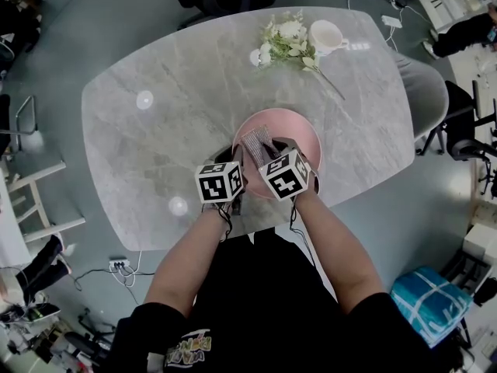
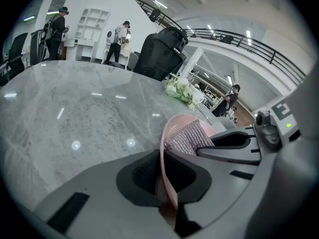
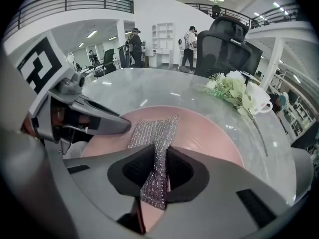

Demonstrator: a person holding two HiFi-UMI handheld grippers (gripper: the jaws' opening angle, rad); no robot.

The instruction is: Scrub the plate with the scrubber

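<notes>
Two holds: left gripper (image 2: 167, 177) on plate (image 1: 301, 129) rim, right gripper (image 3: 157, 176) on scrubber (image 3: 153, 131).

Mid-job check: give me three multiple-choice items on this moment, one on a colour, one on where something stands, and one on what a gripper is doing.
1. The plate is:
A. white
B. pink
C. blue

2. The white cup stands:
A. on the plate
B. on a chair
C. beside the flowers, far across the table

3. The right gripper is:
A. shut on the scrubber
B. open and empty
C. shut on the plate's rim

Answers:
1. B, since every view shows the plate pink.
2. C, since the head view shows the cup next to the flowers, beyond the plate.
3. A, since the silvery scrubber is pinched between its jaws, and it is the left gripper that clamps the plate's rim.
</notes>
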